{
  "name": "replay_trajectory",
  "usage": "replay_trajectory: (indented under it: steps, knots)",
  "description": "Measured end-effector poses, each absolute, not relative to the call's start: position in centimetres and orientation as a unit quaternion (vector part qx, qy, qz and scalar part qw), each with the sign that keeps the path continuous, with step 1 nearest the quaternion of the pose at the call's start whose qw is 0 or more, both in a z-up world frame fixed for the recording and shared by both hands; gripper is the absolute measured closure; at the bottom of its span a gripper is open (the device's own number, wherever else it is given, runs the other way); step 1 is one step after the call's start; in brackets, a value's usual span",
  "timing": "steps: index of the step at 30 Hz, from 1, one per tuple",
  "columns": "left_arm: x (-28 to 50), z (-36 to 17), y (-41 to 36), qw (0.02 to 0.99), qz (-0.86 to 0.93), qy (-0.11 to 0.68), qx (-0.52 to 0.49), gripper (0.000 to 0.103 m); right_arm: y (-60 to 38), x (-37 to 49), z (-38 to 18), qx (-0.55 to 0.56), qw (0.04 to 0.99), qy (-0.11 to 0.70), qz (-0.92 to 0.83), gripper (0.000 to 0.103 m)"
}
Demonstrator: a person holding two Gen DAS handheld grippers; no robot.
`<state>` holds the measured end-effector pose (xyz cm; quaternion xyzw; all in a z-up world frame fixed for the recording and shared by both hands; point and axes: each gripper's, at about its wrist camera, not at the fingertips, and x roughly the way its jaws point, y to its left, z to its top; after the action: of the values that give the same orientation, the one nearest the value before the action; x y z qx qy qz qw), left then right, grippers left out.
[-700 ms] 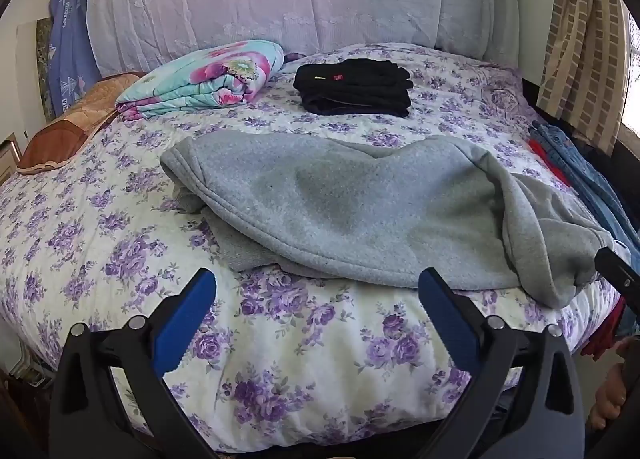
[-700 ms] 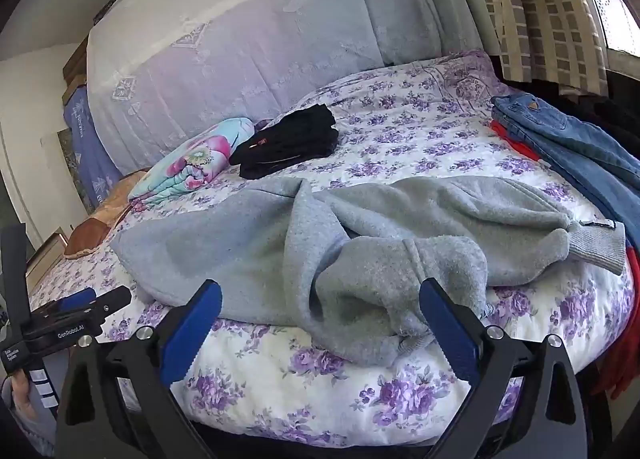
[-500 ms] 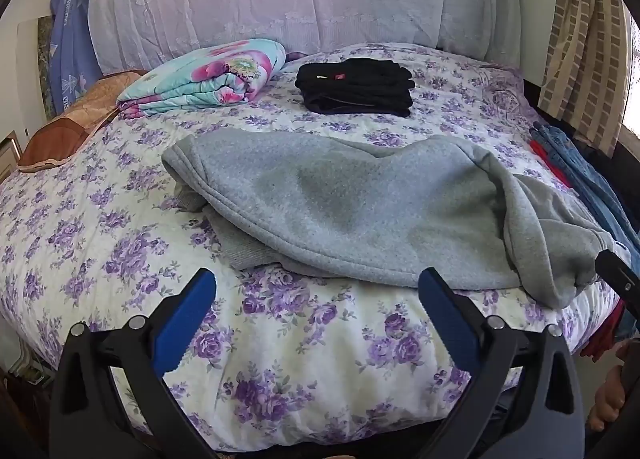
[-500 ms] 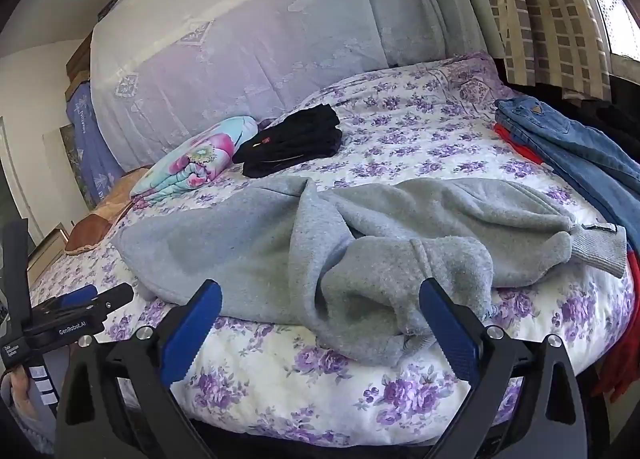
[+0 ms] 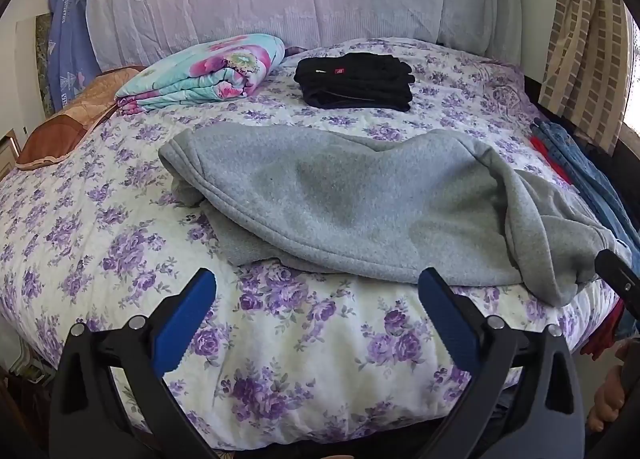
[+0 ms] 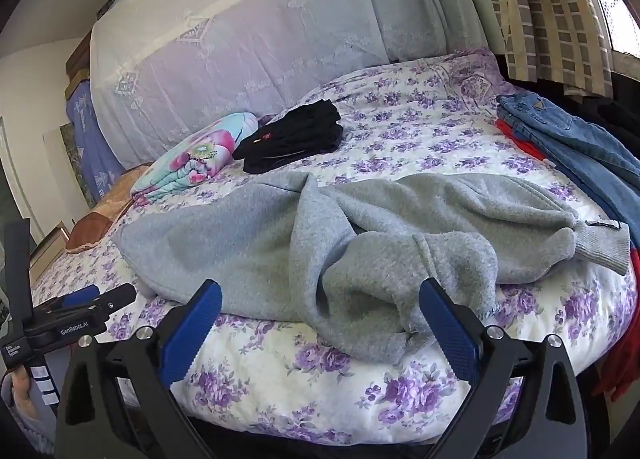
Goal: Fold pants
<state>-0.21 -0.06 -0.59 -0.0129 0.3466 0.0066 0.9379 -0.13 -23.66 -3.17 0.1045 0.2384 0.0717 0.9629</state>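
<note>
Both grippers, the left gripper (image 5: 316, 295) and the right gripper (image 6: 320, 307), hover spread wide with nothing between their fingers, near the bed's (image 5: 320, 347) front edge. Rumpled grey pants (image 5: 360, 211) lie across the bed's near half, one leg bunched over the edge, lower layers hidden. Bare floral cover stays free on the left; folded black clothes (image 5: 356, 81) sit far back.

The jeans (image 6: 576, 143) run off the frame's right edge, partly unseen.

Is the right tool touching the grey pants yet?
Apart. In the right wrist view the right tool stands open over the bed's near edge; the grey pants lie beyond its blue pads, with nothing pressed between them.
</note>
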Motion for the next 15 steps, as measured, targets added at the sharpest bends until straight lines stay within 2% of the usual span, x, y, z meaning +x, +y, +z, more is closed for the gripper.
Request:
replay_trajectory:
  steps: [15]
  knots:
    - [0.02,-1.05,-0.21,0.936,0.006,0.352,-0.014,0.004,-23.49,-0.06,-3.38,0.105,0.962,0.242,0.072,0.004]
